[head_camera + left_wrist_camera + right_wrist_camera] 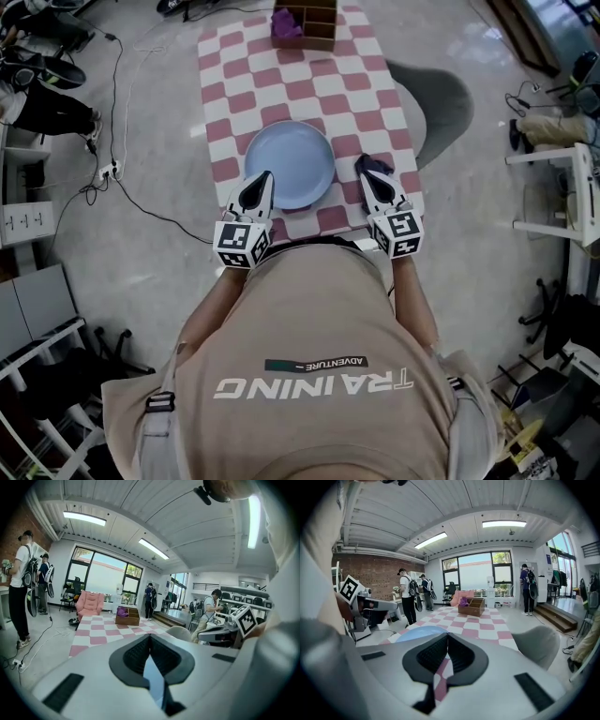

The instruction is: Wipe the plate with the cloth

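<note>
**Both grippers empty, cloth at far end**

Left gripper [262, 180] & right gripper [367, 167]: jaws pressed together, nothing btwn. Plate [291, 155] lies btwn them, left tip over its rim, so it could get knocked. Purple cloth [286, 26] is in wooden box [319, 37]; reaching across may shove plate.

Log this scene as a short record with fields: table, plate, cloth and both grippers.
table: pink and white checked top
plate: light blue, nothing on it, at the table's near end
cloth: purple, in the wooden box at the far end
left gripper: jaws together, holding nothing, over the plate's near left rim
right gripper: jaws together, holding nothing, just right of the plate
task stage: cloth not yet picked up, wiping not begun
</note>
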Demonstrator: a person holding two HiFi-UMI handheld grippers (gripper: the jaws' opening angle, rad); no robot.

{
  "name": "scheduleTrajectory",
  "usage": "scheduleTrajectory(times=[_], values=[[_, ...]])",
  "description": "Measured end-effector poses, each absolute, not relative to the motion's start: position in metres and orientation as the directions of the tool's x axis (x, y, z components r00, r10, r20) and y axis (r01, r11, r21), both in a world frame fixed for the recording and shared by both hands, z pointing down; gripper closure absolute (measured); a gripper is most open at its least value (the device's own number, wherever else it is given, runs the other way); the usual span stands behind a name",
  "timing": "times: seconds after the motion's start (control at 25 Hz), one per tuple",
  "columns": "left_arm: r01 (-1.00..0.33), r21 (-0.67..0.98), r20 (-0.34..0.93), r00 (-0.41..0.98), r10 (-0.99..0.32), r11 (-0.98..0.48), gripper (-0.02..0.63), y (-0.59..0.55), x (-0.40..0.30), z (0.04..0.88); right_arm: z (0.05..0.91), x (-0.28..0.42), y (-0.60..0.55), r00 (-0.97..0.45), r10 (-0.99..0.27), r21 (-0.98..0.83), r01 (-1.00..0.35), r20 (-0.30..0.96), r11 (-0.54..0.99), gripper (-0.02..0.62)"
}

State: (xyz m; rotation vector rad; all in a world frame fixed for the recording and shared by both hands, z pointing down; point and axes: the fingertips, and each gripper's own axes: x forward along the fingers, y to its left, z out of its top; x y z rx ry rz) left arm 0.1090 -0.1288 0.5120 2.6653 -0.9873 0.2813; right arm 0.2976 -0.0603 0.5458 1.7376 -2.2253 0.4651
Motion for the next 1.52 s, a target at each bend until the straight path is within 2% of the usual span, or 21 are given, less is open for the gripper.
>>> scheduleTrajectory(times=[0.2,0.28,0.4,1.04,1.08,1.12,1.16,1.52], values=[[-0.663,0.199,0.291,0.743,-0.602,-0.722,0.594,-0.131,0.105,0.518,0.582,0.345,-0.049,-0.118,-0.879,0.034,-0.988,0.462,0.15,0.578],[-0.669,0.193,0.294,0.738,-0.608,-0.718,0.594,-0.132,0.101,0.518,0.596,0.359,-0.041,-0.1,-0.865,0.015,-0.992,0.492,0.123,0.578],[-0.682,0.187,0.295,0.726,-0.622,-0.707,0.594,-0.136,0.095,0.517,0.604,0.369,-0.035,-0.101,-0.858,-0.037,-0.995,0.503,0.096,0.578],[-0.695,0.214,0.296,0.716,-0.632,-0.687,0.594,-0.137,0.1,0.523,0.622,0.364,-0.042,-0.149,-0.823,-0.027,-0.987,0.548,0.161,0.575],[-0.696,0.215,0.295,0.715,-0.634,-0.685,0.594,-0.136,0.101,0.523,0.624,0.365,-0.042,-0.15,-0.822,-0.037,-0.987,0.55,0.155,0.553],[-0.698,0.215,0.294,0.713,-0.636,-0.683,0.594,-0.136,0.101,0.523,0.626,0.366,-0.042,-0.151,-0.82,-0.048,-0.988,0.552,0.149,0.376],[-0.7,0.216,0.292,0.711,-0.639,-0.681,0.594,-0.135,0.1,0.523,0.628,0.366,-0.042,-0.15,-0.819,-0.055,-0.988,0.553,0.144,0.322],[-0.728,0.21,0.277,0.685,-0.674,-0.653,0.594,-0.136,0.092,0.52,0.658,0.368,-0.042,-0.146,-0.771,-0.058,-0.988,0.62,0.141,0.322]])
